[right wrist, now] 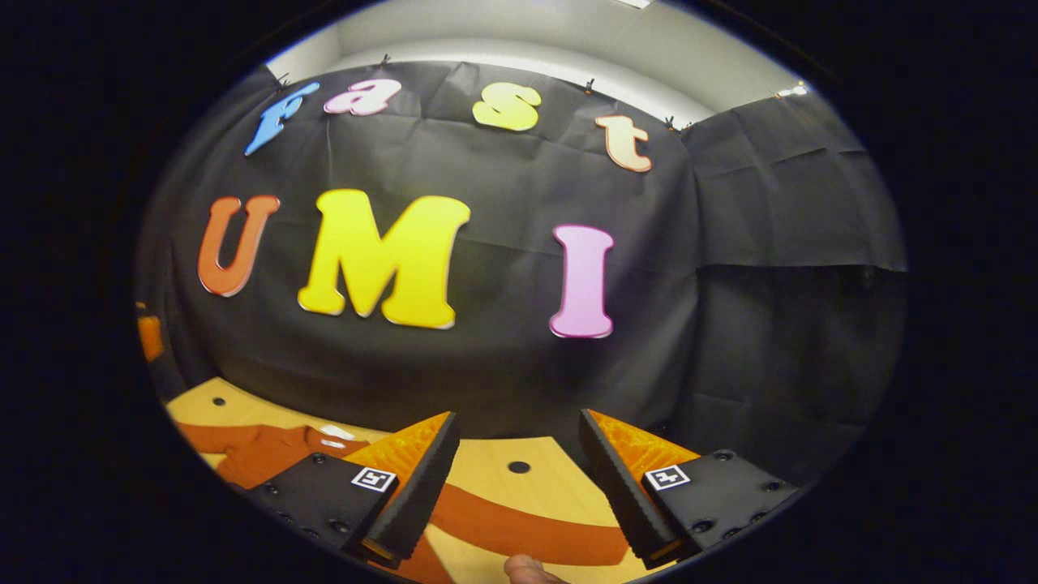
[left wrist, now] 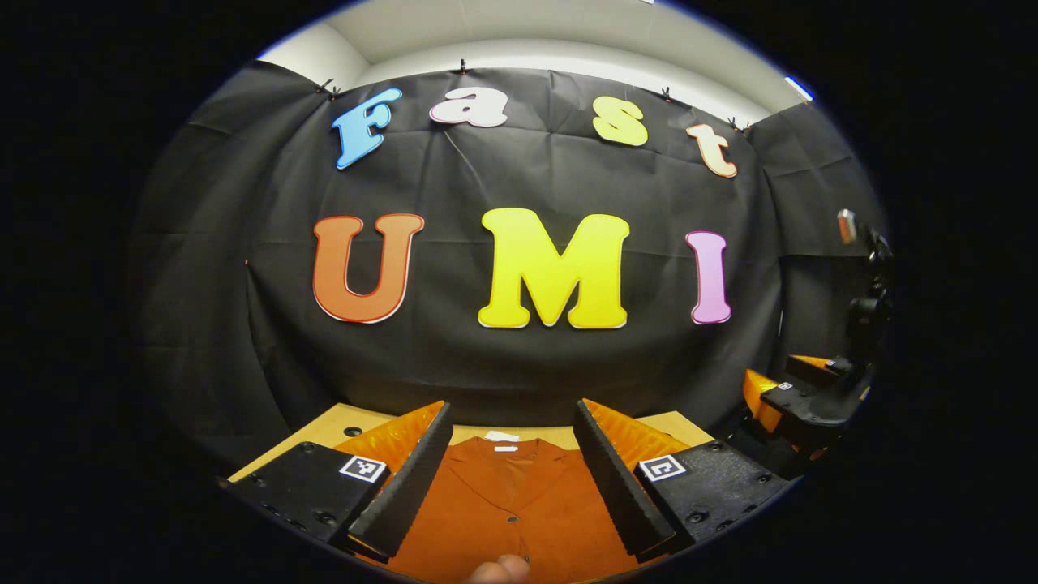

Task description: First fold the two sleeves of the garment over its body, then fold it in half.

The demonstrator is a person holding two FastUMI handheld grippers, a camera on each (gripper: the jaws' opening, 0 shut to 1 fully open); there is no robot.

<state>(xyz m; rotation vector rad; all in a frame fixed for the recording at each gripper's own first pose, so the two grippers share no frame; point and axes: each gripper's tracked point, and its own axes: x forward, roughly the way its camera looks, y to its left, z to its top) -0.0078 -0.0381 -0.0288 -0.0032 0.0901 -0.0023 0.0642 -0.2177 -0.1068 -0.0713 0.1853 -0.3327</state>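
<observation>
Between my left tongs (left wrist: 512,478), at six o'clock in the left gripper view, the garment (left wrist: 519,503) is lying flat on the pale wooden surface (left wrist: 340,422). Those tongs are standing wide apart, hovering above the cloth and gripping nothing. I am seeing a rust-orange shirt with an open collar, a small white neck label (left wrist: 504,442) too small to read, and a dark button down the front. A fingertip (left wrist: 499,570) is peeking in at the bottom edge.

My right tongs (right wrist: 515,478) are also spread wide and holding nothing. In the right gripper view one sleeve (right wrist: 519,527) is stretching straight across the surface beneath them, toward five o'clock, while the shirt's body is sitting at eight o'clock. At four o'clock in the left gripper view, I am glimpsing the right tongs.
</observation>
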